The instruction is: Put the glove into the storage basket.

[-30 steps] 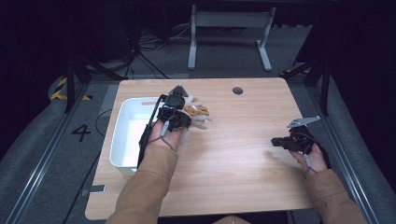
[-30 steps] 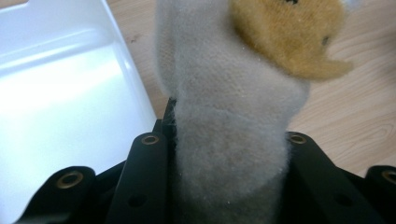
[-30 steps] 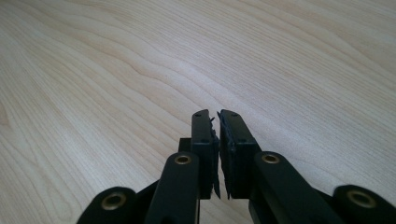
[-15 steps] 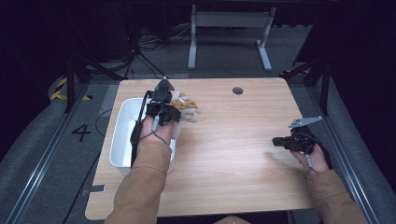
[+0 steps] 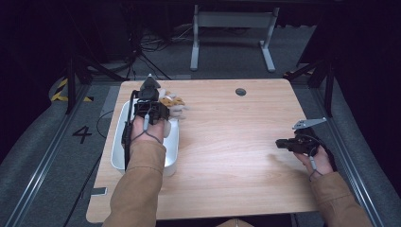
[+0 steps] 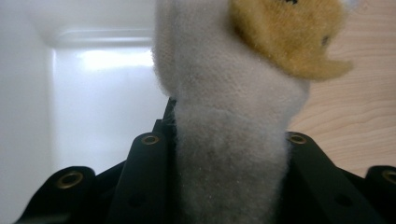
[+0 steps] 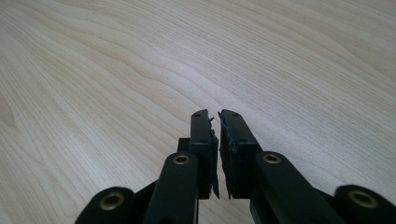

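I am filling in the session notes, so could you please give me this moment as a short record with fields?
Surface: light wooden table
Container: white rectangular plastic bin at the table's left edge
Held item: grey and tan plush toy
Left gripper: shut on the plush toy, at the bin's far end
Plush position: partly over the bin's right rim, partly over the wood
Right gripper: shut, nothing between the jaws, low over bare wood near the table's right edge
Other: small dark round hole near the table's far edge
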Motion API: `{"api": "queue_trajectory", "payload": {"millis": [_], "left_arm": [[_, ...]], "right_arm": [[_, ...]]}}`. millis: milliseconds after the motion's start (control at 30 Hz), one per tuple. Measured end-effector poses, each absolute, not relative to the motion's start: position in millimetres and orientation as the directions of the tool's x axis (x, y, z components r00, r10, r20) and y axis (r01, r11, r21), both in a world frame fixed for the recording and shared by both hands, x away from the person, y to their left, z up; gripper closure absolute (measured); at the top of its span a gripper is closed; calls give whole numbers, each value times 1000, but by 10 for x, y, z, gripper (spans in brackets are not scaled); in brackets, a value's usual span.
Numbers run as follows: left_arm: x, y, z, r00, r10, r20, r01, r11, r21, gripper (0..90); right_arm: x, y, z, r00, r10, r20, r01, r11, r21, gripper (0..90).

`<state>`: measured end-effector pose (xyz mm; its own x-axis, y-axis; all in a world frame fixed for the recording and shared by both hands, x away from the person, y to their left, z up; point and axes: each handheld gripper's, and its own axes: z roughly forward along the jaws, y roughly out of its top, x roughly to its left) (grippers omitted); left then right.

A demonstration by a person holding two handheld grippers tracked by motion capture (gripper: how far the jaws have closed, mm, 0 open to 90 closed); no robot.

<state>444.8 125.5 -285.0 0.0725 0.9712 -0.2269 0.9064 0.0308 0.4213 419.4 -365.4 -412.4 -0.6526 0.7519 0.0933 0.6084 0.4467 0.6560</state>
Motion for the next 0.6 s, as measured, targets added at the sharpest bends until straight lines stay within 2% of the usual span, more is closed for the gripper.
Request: {"api": "queue_trajectory", "payload": {"millis": [300, 600], "left_arm": [[4414, 1460, -2846, 31, 968, -250, 896, 84, 437, 676], [4430, 1476, -2908, 40, 966, -254, 907, 71, 414, 674]], "right_arm": [[4192, -3641, -4118, -654, 749, 102, 609, 442, 658, 841], [4185, -3623, -4117, -661, 745, 91, 603, 454, 656, 838]]}}
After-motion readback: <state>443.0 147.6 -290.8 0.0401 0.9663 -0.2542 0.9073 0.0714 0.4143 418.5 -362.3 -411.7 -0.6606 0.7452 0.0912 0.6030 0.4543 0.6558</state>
